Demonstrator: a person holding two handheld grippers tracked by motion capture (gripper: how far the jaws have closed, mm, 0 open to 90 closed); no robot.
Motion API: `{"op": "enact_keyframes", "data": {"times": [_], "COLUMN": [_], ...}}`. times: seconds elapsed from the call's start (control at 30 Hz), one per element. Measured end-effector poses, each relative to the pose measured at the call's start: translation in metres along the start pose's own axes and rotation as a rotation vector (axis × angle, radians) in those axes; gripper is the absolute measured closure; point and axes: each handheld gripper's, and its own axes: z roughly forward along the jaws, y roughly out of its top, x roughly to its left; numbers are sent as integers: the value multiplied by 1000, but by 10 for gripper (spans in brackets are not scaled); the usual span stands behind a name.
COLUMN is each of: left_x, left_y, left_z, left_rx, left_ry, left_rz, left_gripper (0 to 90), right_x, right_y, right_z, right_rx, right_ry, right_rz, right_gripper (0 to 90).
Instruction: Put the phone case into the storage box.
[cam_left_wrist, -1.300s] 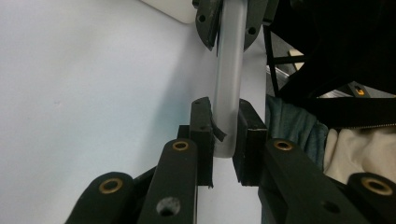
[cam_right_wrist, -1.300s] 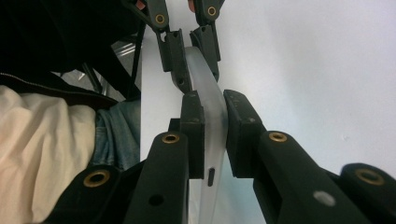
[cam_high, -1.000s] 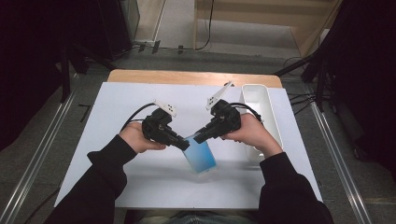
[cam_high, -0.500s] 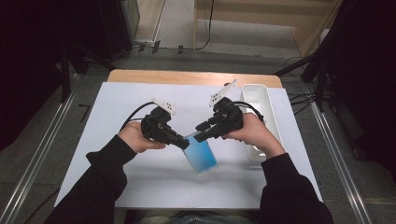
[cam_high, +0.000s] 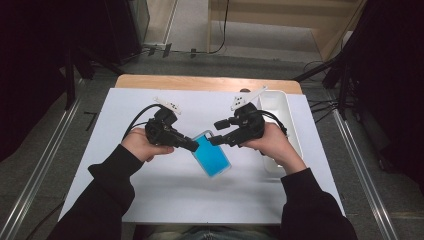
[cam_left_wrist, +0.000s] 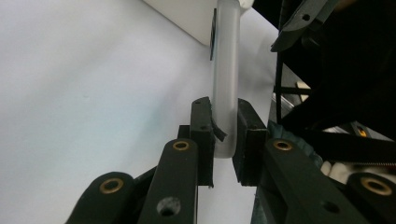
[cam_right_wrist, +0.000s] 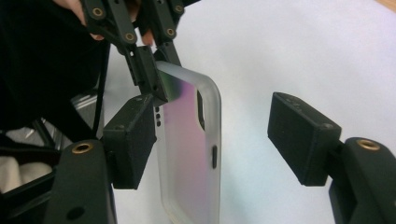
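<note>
A phone case (cam_high: 212, 154), blue from above and frosted clear up close, hangs tilted just over the white table (cam_high: 150, 200). My left gripper (cam_high: 192, 146) is shut on its upper left corner. In the left gripper view the pads (cam_left_wrist: 203, 126) press on the case's frosted rim (cam_left_wrist: 226, 70). My right gripper (cam_high: 218, 132) has just been opening. In the right gripper view the case (cam_right_wrist: 187, 154) sits between its jaws, close to the left pad (cam_right_wrist: 133, 140), while the right pad (cam_right_wrist: 301, 135) stands well off it. The left gripper (cam_right_wrist: 149, 79) clamps the case's top corner there.
A white rectangular tray (cam_high: 280, 107) stands at the table's right, just behind my right hand; its wall (cam_left_wrist: 187, 18) also appears in the left gripper view. Cables trail from both grippers. A wooden strip edges the table's far side.
The right gripper's jaws have spread apart and let go of the case. The left gripper keeps its hold. Both hands stay in place.
</note>
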Motion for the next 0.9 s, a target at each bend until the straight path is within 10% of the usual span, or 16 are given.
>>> {"op": "enact_keyframes", "data": {"times": [0.9], "left_x": [3], "left_y": [-2], "left_z": [-19], "left_rx": [-75], "left_ry": [101], "left_rz": [-91], "left_gripper": [801], "right_x": [20], "right_y": [-26], "right_z": [14], "right_rx": [-87], "right_ry": [-188], "right_rz": [73], "right_gripper": [46]}}
